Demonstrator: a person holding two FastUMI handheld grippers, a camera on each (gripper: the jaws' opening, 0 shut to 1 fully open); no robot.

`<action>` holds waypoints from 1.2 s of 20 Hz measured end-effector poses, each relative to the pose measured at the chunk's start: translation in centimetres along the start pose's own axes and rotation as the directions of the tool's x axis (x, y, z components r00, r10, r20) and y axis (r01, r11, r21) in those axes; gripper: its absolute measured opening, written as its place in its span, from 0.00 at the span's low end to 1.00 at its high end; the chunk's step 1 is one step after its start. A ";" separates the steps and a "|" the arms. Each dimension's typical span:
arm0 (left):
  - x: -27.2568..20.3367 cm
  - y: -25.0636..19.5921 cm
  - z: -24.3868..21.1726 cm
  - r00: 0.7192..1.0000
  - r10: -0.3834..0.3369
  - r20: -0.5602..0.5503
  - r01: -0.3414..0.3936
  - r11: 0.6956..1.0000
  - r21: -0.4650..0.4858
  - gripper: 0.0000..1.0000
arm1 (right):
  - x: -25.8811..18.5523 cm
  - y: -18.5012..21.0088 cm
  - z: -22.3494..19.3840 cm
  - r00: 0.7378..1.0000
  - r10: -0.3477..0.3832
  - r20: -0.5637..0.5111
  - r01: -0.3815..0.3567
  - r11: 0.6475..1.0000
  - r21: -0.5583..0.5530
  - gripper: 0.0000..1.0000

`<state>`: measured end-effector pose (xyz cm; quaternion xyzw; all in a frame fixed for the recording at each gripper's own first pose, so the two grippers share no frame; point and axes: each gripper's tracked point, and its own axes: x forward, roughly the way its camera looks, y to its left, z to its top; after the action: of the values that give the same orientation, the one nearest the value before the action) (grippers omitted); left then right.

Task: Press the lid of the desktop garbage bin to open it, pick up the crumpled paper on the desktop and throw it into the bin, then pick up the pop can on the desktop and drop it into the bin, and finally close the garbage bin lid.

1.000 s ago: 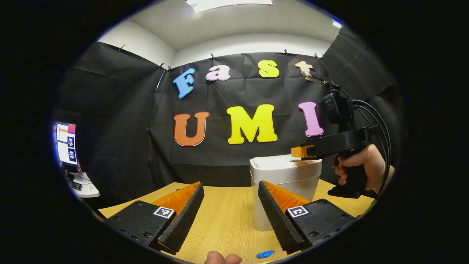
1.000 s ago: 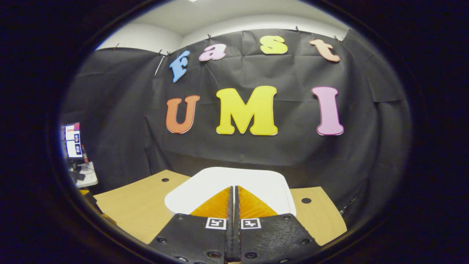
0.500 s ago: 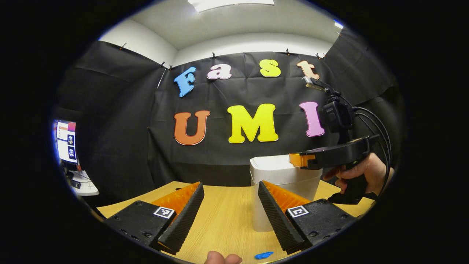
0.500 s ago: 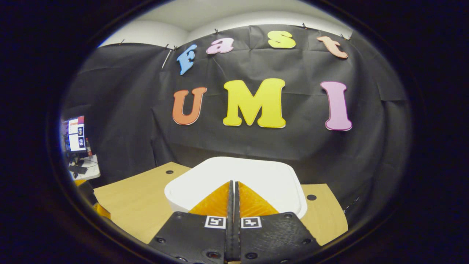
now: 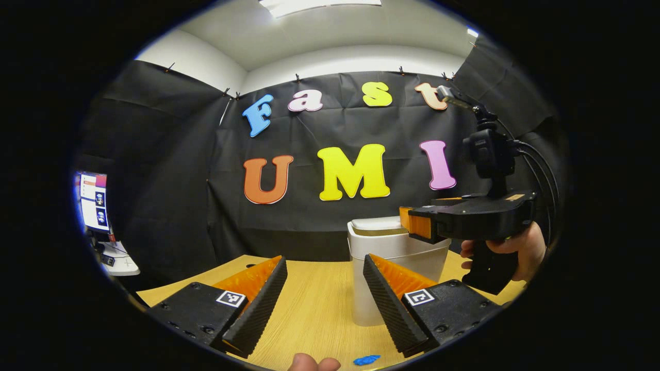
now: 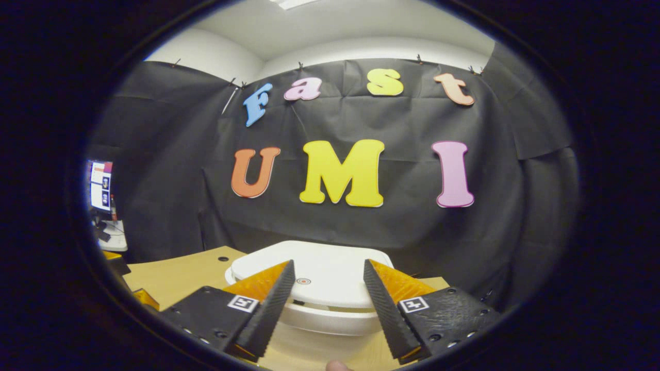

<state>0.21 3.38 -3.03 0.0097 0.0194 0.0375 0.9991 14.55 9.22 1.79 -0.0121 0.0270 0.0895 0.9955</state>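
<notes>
Wooden worktop (image 5: 314,304) carries the white bin (image 5: 394,257), its lid (image 6: 325,273) slightly raised. Right gripper (image 6: 329,304) hovers just above the lid, jaws wide; left gripper (image 5: 325,301) nearby, jaws wide, empty.

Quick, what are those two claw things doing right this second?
Left gripper: jaws open, holding nothing, low over the table.
Right gripper: jaws open, holding nothing, above the bin lid.

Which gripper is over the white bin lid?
The right gripper, open, held by a hand just above the white plastic bin lid. The left gripper, also open, sits lower, over the wooden table.
</notes>
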 end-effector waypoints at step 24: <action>-0.9 -4.9 -0.7 0.992 -0.125 -0.009 0.125 0.992 0.017 0.95 | -13.2 -8.7 -0.3 0.976 -0.160 0.150 0.149 0.985 0.087 0.95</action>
<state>-0.40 -1.57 -3.80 0.0171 0.0244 -0.0254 0.9992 3.14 -1.66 2.35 0.0303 -0.0487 0.0114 0.9983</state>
